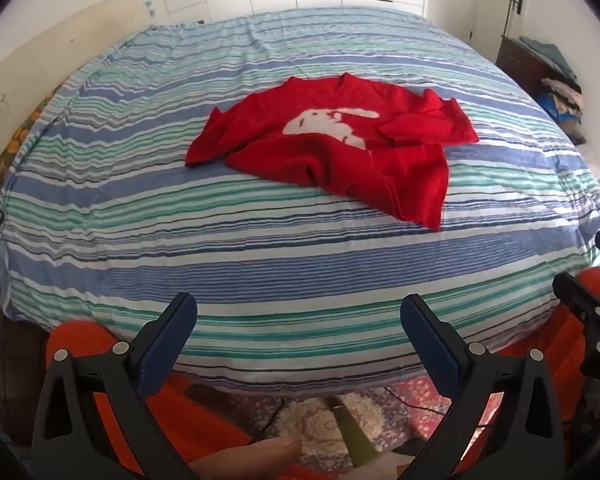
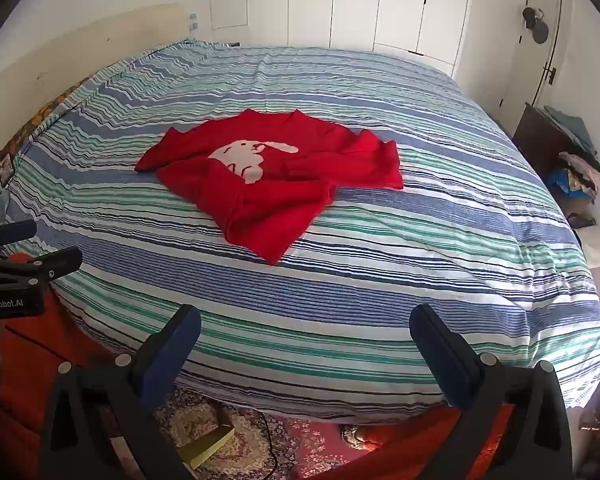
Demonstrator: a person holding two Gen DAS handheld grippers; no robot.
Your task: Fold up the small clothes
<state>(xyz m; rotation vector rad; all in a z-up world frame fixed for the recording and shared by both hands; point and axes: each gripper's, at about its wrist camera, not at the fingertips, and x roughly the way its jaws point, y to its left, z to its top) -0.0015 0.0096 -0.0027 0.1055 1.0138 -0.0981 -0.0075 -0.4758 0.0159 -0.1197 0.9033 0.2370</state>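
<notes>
"GenRobot.AI" stands on the left hand-held gripper [image 2: 32, 240].

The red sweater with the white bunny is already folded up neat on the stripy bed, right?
Not quite. The red sweater with the white bunny does lie on the striped bed, but it is crumpled, not folded, with one sleeve bunched over it. The right wrist view shows this.

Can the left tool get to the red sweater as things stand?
Probably yes: the left tool is open and empty, and only bare striped bedcover lies between it and the red sweater, though it must reach forward.
</notes>
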